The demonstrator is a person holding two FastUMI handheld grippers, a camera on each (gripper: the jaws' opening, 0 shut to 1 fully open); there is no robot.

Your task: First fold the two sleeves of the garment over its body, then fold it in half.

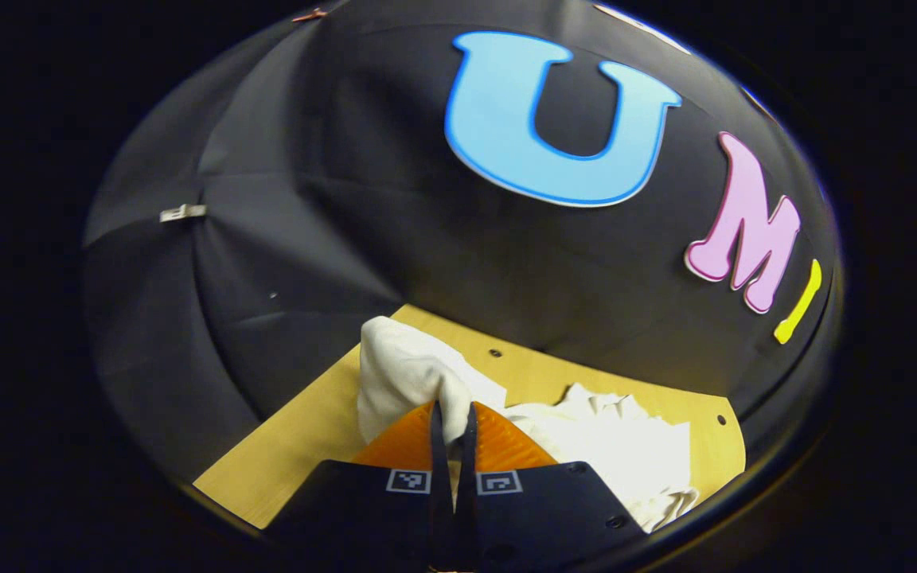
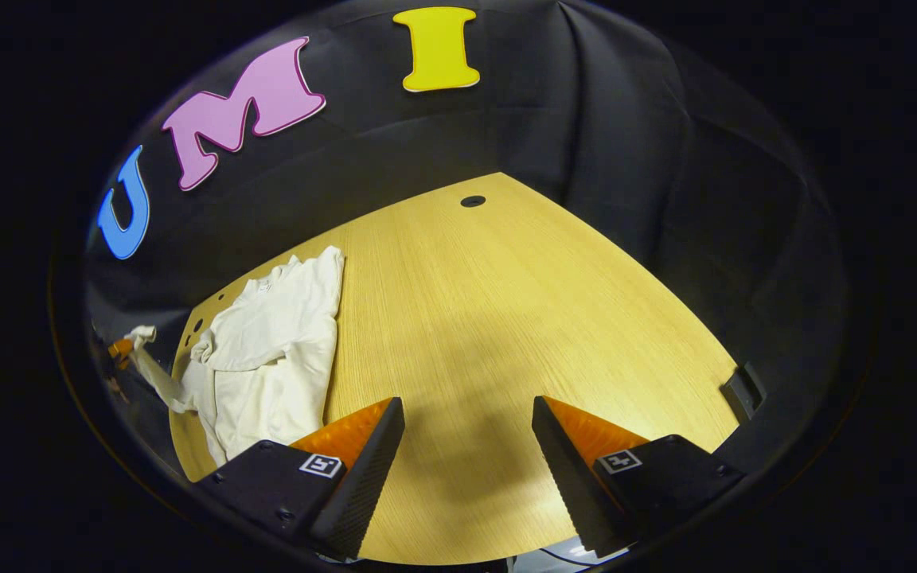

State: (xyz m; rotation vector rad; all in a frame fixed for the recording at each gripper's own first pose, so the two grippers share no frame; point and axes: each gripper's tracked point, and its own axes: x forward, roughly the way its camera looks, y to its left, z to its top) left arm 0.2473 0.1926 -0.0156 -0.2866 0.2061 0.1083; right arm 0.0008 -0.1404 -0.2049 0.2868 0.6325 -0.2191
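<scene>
Cloth was pinched in the left gripper [image 1: 452, 414], its jaws closed tight on a bunched sleeve [image 1: 407, 370] of the white garment [image 1: 610, 446] and holding it lifted off the wooden table [image 1: 307, 430]. The rest of the garment lay crumpled on the table near the black booth wall [image 1: 307, 239]. The right gripper [image 2: 468, 414] hung over bare tabletop with its jaws wide apart, gripping nothing, the garment lying well off to its left.
</scene>
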